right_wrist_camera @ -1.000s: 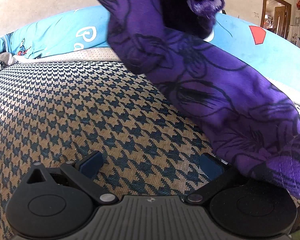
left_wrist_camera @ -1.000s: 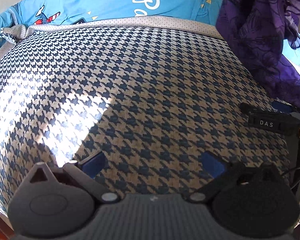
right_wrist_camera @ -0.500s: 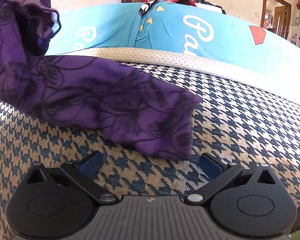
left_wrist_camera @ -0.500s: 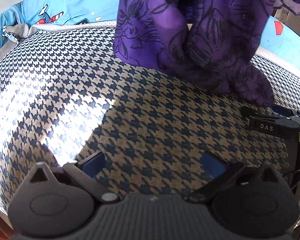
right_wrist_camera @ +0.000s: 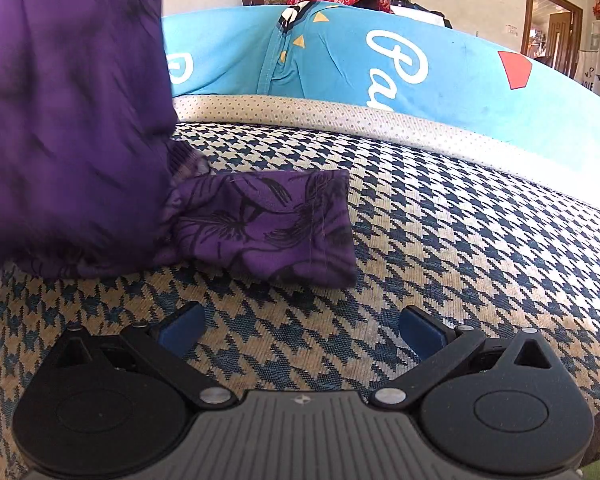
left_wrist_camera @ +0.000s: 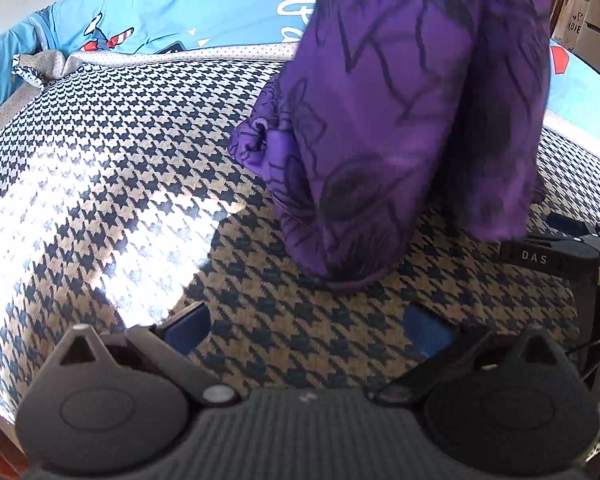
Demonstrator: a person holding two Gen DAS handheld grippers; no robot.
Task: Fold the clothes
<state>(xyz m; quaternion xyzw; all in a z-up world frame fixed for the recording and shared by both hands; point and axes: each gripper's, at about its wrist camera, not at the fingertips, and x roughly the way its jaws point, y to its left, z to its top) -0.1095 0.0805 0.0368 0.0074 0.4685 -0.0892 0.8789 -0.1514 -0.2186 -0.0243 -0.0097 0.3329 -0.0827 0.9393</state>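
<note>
The left claw [left_wrist_camera: 308,330] stands wide apart, its blue pads [left_wrist_camera: 188,326] hovering low over the blue-and-tan houndstooth woven cover [left_wrist_camera: 120,184] and holding nothing. The right claw [right_wrist_camera: 300,330] is likewise spread wide and empty, its blue pads [right_wrist_camera: 420,334] just above the same cover.

The purple garment with black floral line print [left_wrist_camera: 400,120] hangs down from above in the left view, its lower end touching the houndstooth cover just ahead of the left claw. In the right view the garment [right_wrist_camera: 72,128] fills the left side, and one sleeve-like end [right_wrist_camera: 268,224] lies flat on the cover, near the right claw but apart from it. Neither claw touches the cloth.

Behind the cover lies a light blue printed sheet with white lettering [right_wrist_camera: 380,64]. A black bar marked "DAS" [left_wrist_camera: 548,258] sits at the right edge of the left view.

Compared with half a second ago, the garment has come lower and nearer the left claw, and its end has settled flatter in front of the right claw. Both claws are as open as before.
</note>
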